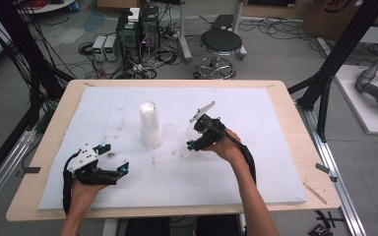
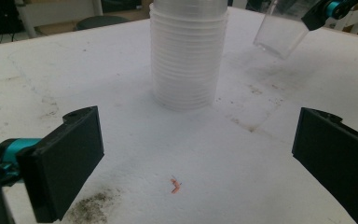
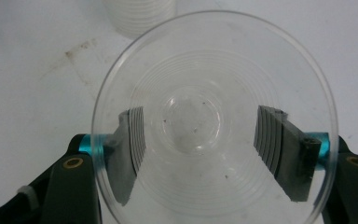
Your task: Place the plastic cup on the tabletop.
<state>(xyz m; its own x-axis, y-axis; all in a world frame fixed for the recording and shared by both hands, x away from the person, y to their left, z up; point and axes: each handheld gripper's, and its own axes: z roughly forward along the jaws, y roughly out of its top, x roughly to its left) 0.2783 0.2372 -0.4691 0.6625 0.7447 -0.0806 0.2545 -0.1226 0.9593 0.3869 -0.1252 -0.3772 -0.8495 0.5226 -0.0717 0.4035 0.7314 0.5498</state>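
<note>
High view: a single clear plastic cup is held by the right hand-held gripper, lifted off the white pad of the desk and tilted, to the right of the tall stack of cups, from which it stands clearly apart. In the right gripper view the cup is looked into through its mouth, and the 2 black jaws are seen through the clear wall, closed against its sides near the base. In the left gripper view the same cup hangs in the air at upper right, beyond the stack.

The left hand-held gripper rests low near the front left of the desk, its jaws spread wide with nothing between them, pointed toward the stack.

The step in hand is judged to be carrying 1 separated cup away to be set down. It would be done well if the cup were righted before being lowered, so that its base meets the pad flat, and if a spot well apart from the stack were chosen. Squeeze should be kept light, since thin plastic is likely to buckle. The jaws should be opened only once the cup is seated, then drawn straight back so that the rim is not caught.
</note>
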